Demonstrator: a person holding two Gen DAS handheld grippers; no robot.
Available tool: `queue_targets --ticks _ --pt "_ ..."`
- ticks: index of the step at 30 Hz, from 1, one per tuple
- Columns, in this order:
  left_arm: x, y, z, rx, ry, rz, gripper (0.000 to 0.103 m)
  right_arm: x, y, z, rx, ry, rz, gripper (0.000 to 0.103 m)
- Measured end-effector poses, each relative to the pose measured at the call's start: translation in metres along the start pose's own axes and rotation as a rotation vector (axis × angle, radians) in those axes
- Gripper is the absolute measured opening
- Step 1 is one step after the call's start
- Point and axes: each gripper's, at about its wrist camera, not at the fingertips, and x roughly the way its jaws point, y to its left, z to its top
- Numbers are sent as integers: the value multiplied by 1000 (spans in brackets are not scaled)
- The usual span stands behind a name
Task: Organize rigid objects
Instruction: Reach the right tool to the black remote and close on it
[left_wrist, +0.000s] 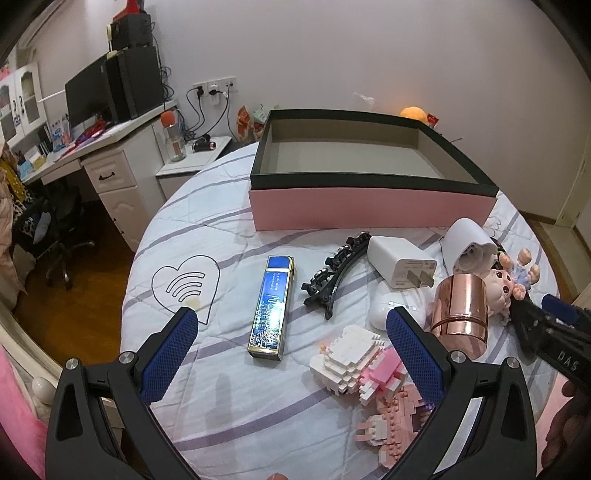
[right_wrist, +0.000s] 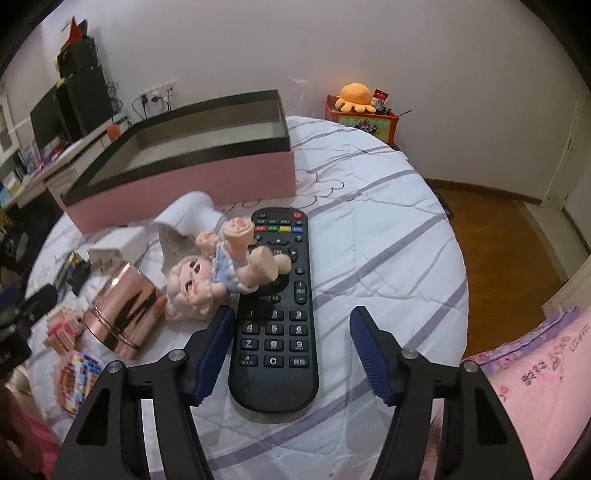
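Left tongs (left_wrist: 291, 328) apart, nothing between the pads, hovering over the bed (left_wrist: 221, 398). Just under them: white-and-pink brick model (left_wrist: 354, 362), blue-and-gold slim box (left_wrist: 271, 306) lying flat to its left. Right tongs (right_wrist: 291, 325) partly apart, straddling the near end of the black remote (right_wrist: 275, 325); left pad just beside the remote's edge, right pad clearly off it, not clamped. Remote lies flat on the bed, a doll (right_wrist: 221, 273) lying across its middle. Left of the doll: rose-gold tin (right_wrist: 118, 317) on its side. Further back: black hair clip (left_wrist: 336, 273), white charger plug (left_wrist: 402, 266), white earbud case (left_wrist: 391, 306), white tube-like item (left_wrist: 467, 240). Far: open pink box (left_wrist: 369, 210) with black rim, empty inside, on the bed. Beyond it, orange plush (right_wrist: 354, 96) by the wall.
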Motion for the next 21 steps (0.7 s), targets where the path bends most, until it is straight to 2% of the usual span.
queue_targets --ticks 5,8,13,17,21 --pt "5 -3 -1 6 10 0 103 11 7 5 -29 17 -37 66" --pt "6 -4 -1 6 15 -1 103 25 8 6 -30 59 -47 66" --pt "7 -2 -1 -3 20 1 103 27 5 6 -16 32 -36 65" --pt "9 -1 -1 -4 25 -1 103 25 6 3 -31 10 -24 45" --pt "11 -1 -2 -2 29 -3 103 22 6 2 -31 8 -23 45"
